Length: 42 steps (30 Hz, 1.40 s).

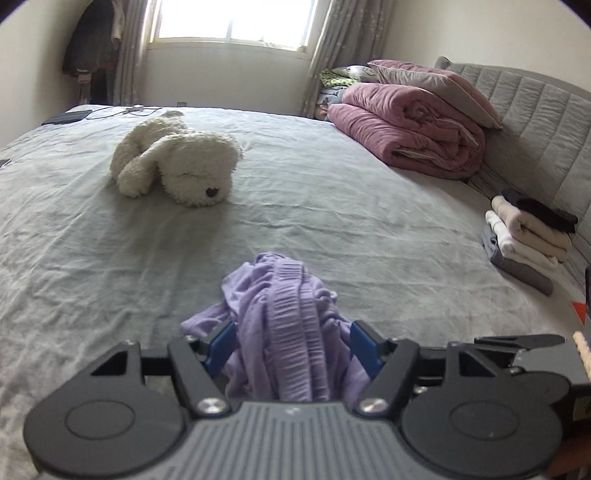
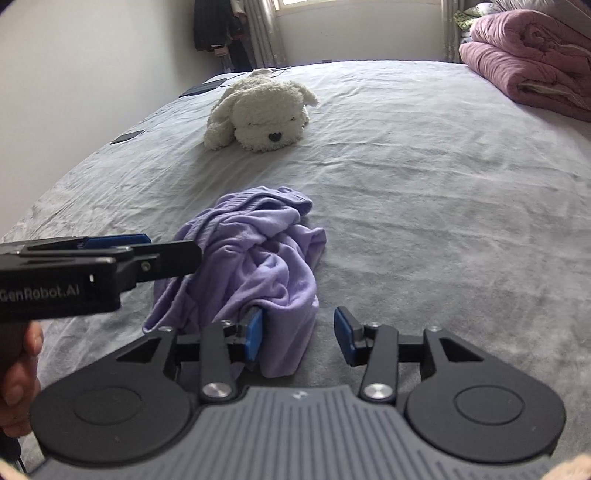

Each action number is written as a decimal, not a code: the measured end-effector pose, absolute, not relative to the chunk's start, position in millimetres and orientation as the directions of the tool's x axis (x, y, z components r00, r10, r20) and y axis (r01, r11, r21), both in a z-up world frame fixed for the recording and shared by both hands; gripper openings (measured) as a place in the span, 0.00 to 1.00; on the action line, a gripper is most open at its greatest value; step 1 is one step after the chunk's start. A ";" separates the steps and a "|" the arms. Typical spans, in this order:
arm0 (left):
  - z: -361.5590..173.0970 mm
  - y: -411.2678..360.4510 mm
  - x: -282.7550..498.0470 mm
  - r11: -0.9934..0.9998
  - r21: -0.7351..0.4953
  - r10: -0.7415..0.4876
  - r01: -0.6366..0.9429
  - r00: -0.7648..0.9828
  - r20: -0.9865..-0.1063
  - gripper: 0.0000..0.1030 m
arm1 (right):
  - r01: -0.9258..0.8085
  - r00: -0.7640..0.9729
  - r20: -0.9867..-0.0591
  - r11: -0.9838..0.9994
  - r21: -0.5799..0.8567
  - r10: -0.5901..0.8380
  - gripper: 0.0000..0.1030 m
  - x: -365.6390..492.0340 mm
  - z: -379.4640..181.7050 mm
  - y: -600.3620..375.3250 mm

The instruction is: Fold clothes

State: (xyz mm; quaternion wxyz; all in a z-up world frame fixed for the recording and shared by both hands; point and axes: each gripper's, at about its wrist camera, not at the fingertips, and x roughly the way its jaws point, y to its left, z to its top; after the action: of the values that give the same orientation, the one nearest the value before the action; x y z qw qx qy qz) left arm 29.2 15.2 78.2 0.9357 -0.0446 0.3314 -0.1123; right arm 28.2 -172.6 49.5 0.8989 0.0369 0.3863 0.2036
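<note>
Grey bedsheets are covering a wide bed (image 1: pixel 332 236) in a daylit bedroom, and both tools are working at its near edge. Between the blue-padded fingers (image 1: pixel 223 341) of the left gripper (image 1: pixel 291 343), a crumpled lilac garment (image 1: pixel 284 325) is bunching up, its ribbed band running down the middle; the fingers are standing apart, flanking the cloth, and whether the pads are pressing it cannot be told. Seen from the right wrist, the same lilac garment (image 2: pixel 258 258) is lying in a heap on the sheet, one fold resting against the left pad of the right gripper (image 2: pixel 299 334), whose fingers (image 2: pixel 341 336) are standing apart with the other pad clear of the cloth. A hand (image 2: pixel 18 373) is holding the left tool at the picture's left edge. Farther up the bed, a white plush dog (image 1: pixel 177 162) is lying on its belly. Near the padded headboard (image 1: pixel 535 122), a rolled pink quilt (image 1: pixel 413 129) is sitting under a pillow (image 1: pixel 432 85), and a stack of folded clothes (image 1: pixel 528 240) is resting at the right edge. Behind, curtains are framing a bright window (image 1: pixel 236 18).
</note>
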 end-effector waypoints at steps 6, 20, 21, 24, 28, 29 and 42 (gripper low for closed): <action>67.8 35.3 41.0 0.961 -0.256 -0.246 0.103 0.740 -0.626 0.06 | -0.287 0.607 -0.675 0.908 0.306 0.419 0.45 32.4 47.2 -186.7; 108.7 186.9 3.0 0.756 -0.526 0.158 -0.389 0.889 -0.430 0.05 | -0.190 0.563 -0.660 0.855 0.483 0.498 0.45 39.6 34.9 -203.4; 106.8 190.6 3.4 0.748 -0.525 0.162 -0.406 0.879 -0.449 0.05 | -0.182 0.554 -0.660 0.848 0.498 0.507 0.46 40.8 32.6 -203.2; 97.7 195.0 6.0 0.715 -0.568 0.112 -0.408 0.869 -0.483 0.05 | -0.183 0.532 -0.633 0.807 0.562 0.562 0.55 43.3 27.7 -196.1; 97.6 188.5 8.1 0.720 -0.577 0.090 -0.386 0.876 -0.473 0.05 | -0.200 0.517 -0.592 0.760 0.618 0.618 0.60 48.9 26.0 -182.4; 98.9 186.2 8.6 0.729 -0.570 0.089 -0.378 0.879 -0.469 0.05 | -0.205 0.513 -0.598 0.765 0.611 0.616 0.60 50.3 25.2 -177.2; 101.1 151.4 18.3 0.860 -0.383 0.097 -0.337 0.844 -0.527 0.06 | -0.269 0.546 -0.553 0.757 0.596 0.629 0.06 65.2 25.8 -161.0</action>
State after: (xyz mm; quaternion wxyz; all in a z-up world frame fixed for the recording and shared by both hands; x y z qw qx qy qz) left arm 18.3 151.4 101.1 0.9305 -0.2375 0.2535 0.1166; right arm 65.2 -161.0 25.8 0.8493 0.2275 0.3963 0.2644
